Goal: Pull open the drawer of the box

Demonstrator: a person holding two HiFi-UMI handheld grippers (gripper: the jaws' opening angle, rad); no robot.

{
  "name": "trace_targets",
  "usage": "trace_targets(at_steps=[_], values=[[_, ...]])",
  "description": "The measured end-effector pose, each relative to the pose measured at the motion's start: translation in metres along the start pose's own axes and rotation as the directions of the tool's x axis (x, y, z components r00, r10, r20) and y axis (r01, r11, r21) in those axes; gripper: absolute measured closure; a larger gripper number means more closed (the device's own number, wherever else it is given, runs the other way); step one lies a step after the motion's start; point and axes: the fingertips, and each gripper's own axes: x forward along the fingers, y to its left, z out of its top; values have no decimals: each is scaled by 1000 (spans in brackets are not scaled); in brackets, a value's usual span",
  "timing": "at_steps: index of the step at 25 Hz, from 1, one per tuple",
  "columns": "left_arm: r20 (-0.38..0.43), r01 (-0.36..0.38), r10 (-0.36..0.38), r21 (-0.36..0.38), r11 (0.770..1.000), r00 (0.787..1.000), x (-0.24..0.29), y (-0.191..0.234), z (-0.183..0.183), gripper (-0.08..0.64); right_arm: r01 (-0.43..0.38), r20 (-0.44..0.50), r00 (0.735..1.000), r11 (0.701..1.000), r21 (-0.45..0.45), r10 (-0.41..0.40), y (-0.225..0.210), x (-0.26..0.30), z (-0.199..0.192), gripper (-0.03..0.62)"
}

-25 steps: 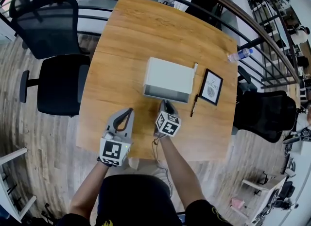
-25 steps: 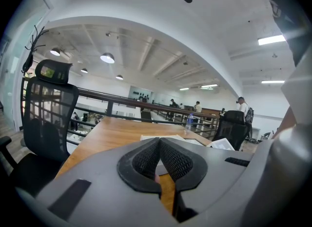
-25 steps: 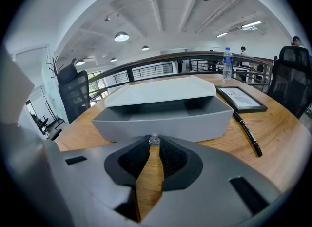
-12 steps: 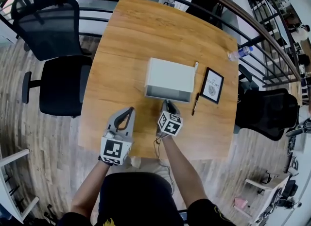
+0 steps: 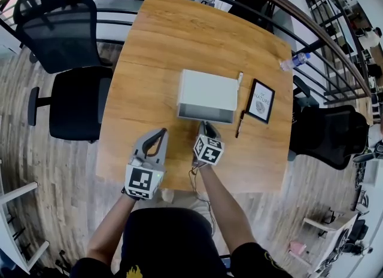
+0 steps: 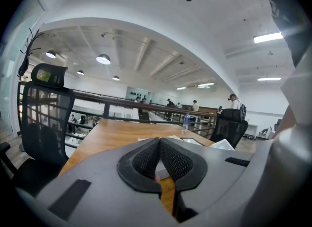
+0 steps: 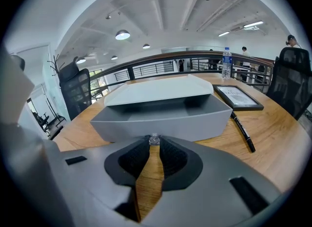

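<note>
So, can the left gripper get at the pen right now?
Probably not directly: the pen lies right of the box, and the right gripper, clamped on the drawer knob, sits between it and the left gripper.

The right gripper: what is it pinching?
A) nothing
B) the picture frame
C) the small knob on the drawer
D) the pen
C: its own view shows the right gripper closed on the small clear knob at the front of the drawer.

Head view steeply overhead, right gripper view low, sharing box (image 5: 207,94)
</note>
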Motion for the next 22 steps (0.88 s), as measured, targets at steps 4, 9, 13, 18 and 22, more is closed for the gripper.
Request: trace_targets(at_steps=[4,9,13,18,22], values=[[-1,0,0,5,1000,1000,-3,-4,1,543,0,-3,1000,1000,-1,0,-2,-5,-3,531],[-1,3,-3,5,1000,1000,-4,-9,0,543,-7,-6,1000,1000,-11,7,-2,-9,-8,531],[-3,9,-9,10,1000,1000,-6,-13,-1,543,-14,-6,1000,1000,-25,14,-2,-13,-12,531],[0,16,-16,13,1000,1000,-7,-17,0,543,-14,-6,1000,1000,-25,14,-1,-19,-16,531],[-4,23,-23,17,1000,1000,-8,-19,-2,543,-15,-7,1000,1000,-24,15,-1,-20,-16,531]])
